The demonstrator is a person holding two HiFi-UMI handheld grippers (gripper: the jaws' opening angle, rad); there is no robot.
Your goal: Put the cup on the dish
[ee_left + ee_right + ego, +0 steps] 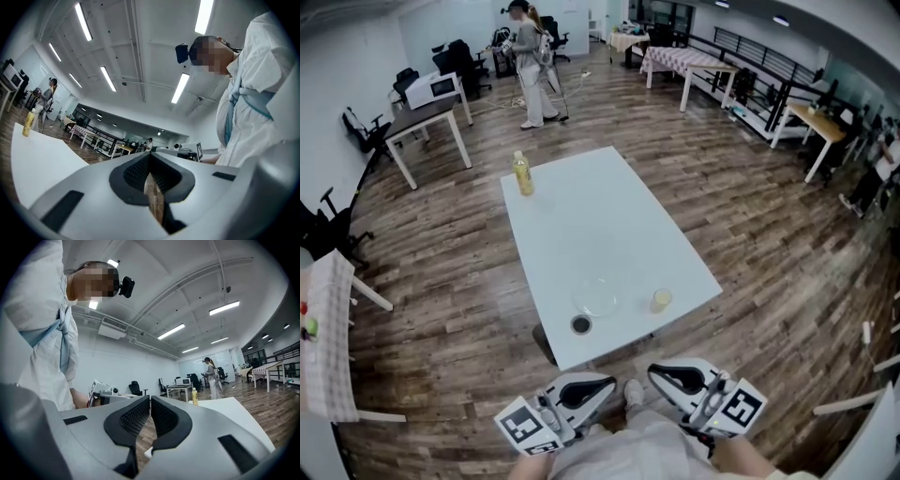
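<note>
A wood floor (769,234) spread around a long white table (600,216), with desks and chairs along the walls and a person (530,66) standing well beyond the table's far end. Close to the wearer's body, short of the table's near edge, both tools were held low and well apart from everything on the table. The left gripper (602,382) had its jaws pressed together with nothing between them, and the right gripper (658,373) was the same, closed and empty. A yellow bottle (522,174) stood upright at the table's far left corner. Near the near end lay the clear dish (597,298), bare. The cup (661,300) stood just to its right, apart from it, and a small dark round thing (580,325) sat just by the near edge.
</note>
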